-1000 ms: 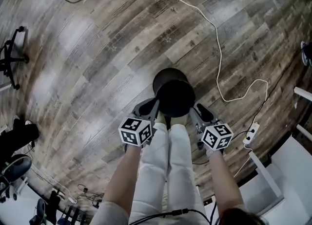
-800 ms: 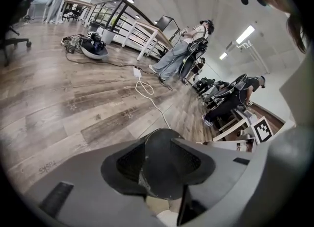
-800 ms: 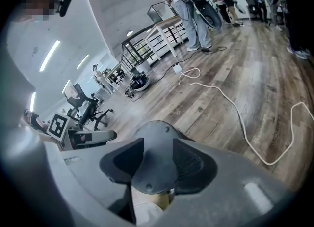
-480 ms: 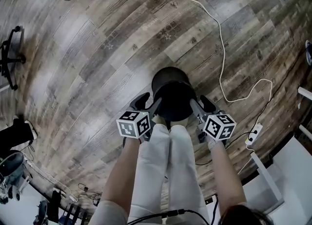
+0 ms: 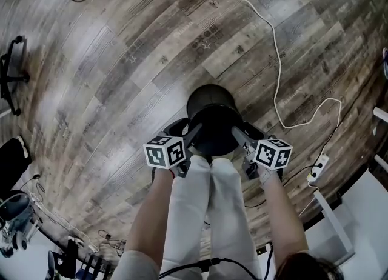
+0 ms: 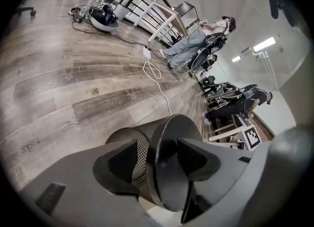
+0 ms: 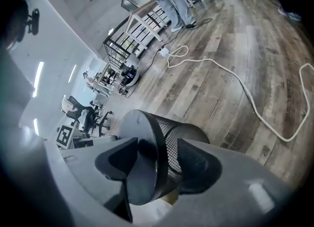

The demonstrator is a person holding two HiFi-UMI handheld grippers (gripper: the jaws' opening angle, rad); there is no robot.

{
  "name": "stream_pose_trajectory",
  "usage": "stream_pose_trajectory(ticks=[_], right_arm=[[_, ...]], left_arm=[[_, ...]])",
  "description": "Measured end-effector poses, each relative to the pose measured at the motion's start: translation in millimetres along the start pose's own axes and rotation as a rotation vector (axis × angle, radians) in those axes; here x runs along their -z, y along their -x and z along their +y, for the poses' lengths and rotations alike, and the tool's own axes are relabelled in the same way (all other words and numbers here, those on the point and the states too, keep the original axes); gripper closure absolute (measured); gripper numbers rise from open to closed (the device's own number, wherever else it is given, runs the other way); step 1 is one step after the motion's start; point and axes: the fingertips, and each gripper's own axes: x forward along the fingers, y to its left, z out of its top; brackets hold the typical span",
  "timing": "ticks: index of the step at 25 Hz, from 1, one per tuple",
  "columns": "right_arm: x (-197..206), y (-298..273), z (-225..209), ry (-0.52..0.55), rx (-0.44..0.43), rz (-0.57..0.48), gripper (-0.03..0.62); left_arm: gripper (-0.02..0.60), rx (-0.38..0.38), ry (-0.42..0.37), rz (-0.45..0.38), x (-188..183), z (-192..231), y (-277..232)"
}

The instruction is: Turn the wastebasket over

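Floor by feet: black wastebasket (image 5: 212, 118) on wood planks (image 5: 121, 91), just ahead of person's legs (image 5: 209, 212) in white trousers. Solid base faces up & toward them, mesh wall runs down away. Can't tell if rim lies flat.
Head view only: L gripper (image 5: 187, 130) & R gripper (image 5: 247, 132) together, one each side of basket; white cable (image 5: 276, 60) winding to power strip (image 5: 318, 166); office chair (image 5: 12, 66) far L.
Gripper views only: jaw detail; L view adds seated people (image 6: 196, 44) & desks far off.
L claw: jaws opening, spread wide, base edge between them, one jaw by mesh, other before disc; no squeeze seen.
R claw: same, jaws opening, wide, base edge between, mirrored.
Pose: forearms (image 5: 151, 224) parallel beside legs, both grippers pitched down-fwd, marker cubes (image 5: 165, 153) on top.
Materials: basket is fine wire mesh w/ smooth solid band & disc base, round; jaws matte grey w/ dark hollowed pads; floor grey-brown, grained.
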Motion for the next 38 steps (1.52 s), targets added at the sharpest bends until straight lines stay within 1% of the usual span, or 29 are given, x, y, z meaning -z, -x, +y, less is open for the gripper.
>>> stream_pose_trajectory(ticks=[3,4,6,8,10,16,20,22,24,27,29,32,34,38], right_arm=[[-1.6,1.6,1.4,0.019,-0.011,-0.003,0.36],[-2.0,2.9,2.1,0.025,-0.009,-0.003,0.385],[-3.7,3.5,3.4,0.024,0.001,-0.011,0.401],[-7.5,2.5,4.3,0.016,0.011,-0.032,0.405],[-14.7,2.6,6.7,0.013,0.015,-0.065,0.41],[-62.2,3.8,19.7,0.029,-0.002,-0.201,0.41],[-109.1,2.4,26.2,0.045,-0.028,-0.318,0.411],[-128.2,-0.1,28.4,0.079,-0.04,-0.378,0.413],[-135.3,-6.1,26.7,0.123,-0.045,-0.408,0.414],[-127.8,-11.9,21.2,0.196,-0.054,-0.42,0.418],[-116.4,-10.8,20.0,0.233,-0.069,-0.42,0.418],[-85.7,-9.6,18.2,0.28,-0.069,-0.353,0.418],[-65.8,-7.1,14.9,0.305,-0.055,-0.293,0.418],[-39.3,-5.5,11.8,0.384,-0.047,-0.183,0.416]], left_arm=[[0.347,0.021,0.017,0.0,-1.8,0.4,1.5],[0.362,0.021,0.011,0.004,-2.0,0.1,2.4],[0.373,0.011,-0.016,0.006,-4.1,-1.0,3.0],[0.379,0.002,-0.03,-0.023,-10.9,-2.0,2.9],[0.388,0.002,-0.034,-0.07,-22.8,-4.2,3.8],[0.396,0.016,-0.119,-0.169,-77.2,-21.3,3.9],[0.411,0.043,-0.171,-0.288,-133.3,-39.7,0.9],[0.416,0.059,-0.218,-0.34,-156.1,-47.4,-1.4],[0.416,0.068,-0.282,-0.364,-165.9,-50.2,-5.1],[0.419,0.103,-0.379,-0.387,-159.0,-51.8,-6.4],[0.419,0.133,-0.405,-0.402,-145.5,-50.3,-0.7],[0.417,0.147,-0.402,-0.387,-112.2,-43.2,10.7],[0.416,0.144,-0.392,-0.351,-87.7,-40.7,16.3],[0.416,0.134,-0.367,-0.276,-49.5,-33.8,24.6]])
